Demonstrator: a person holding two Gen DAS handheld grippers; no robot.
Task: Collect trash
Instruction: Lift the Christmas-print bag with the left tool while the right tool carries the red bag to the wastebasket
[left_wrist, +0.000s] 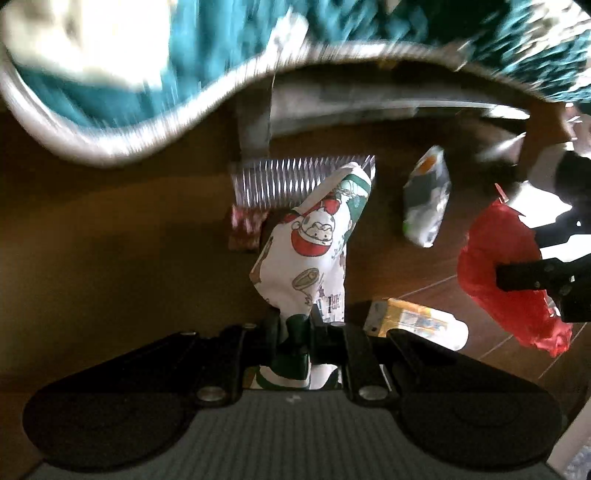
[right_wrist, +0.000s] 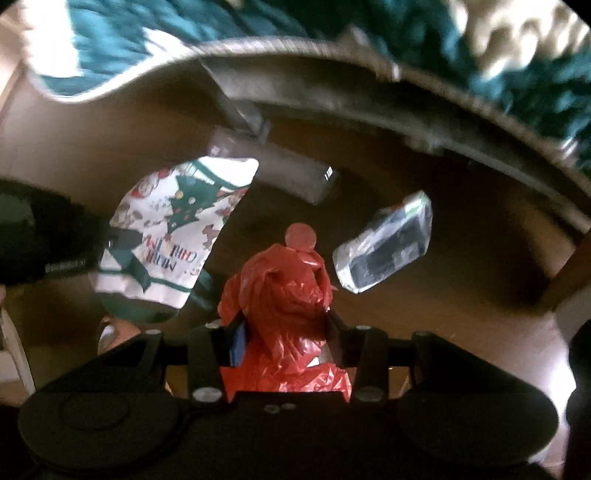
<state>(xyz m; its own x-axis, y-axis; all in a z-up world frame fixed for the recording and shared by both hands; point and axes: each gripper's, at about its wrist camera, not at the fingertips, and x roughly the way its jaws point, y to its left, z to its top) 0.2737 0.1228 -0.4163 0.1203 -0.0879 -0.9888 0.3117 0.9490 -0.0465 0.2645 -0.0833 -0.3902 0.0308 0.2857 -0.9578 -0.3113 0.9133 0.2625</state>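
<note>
Left tool (left_wrist: 295, 325): clamping the Christmas wrapper (left_wrist: 314, 236).
Right tool (right_wrist: 282, 332): pinching the red bag (right_wrist: 284, 295).
Tip: keeping both grips firm while carrying.

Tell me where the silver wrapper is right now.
The silver wrapper lies on the floor right of the red bag; in the left view it sits between red bag and Christmas bag.

1. A brown wooden plank floor (left_wrist: 110, 258) is filling most of both views, with seams showing at the right of the left wrist view.
2. A teal and white blanket (left_wrist: 122, 66) is hanging blurred across the top.
3. A grey bed frame (right_wrist: 424, 107) is curving beneath it, one leg (left_wrist: 255, 122) reaching the floor.
4. Bright light is falling at the far right.
</note>
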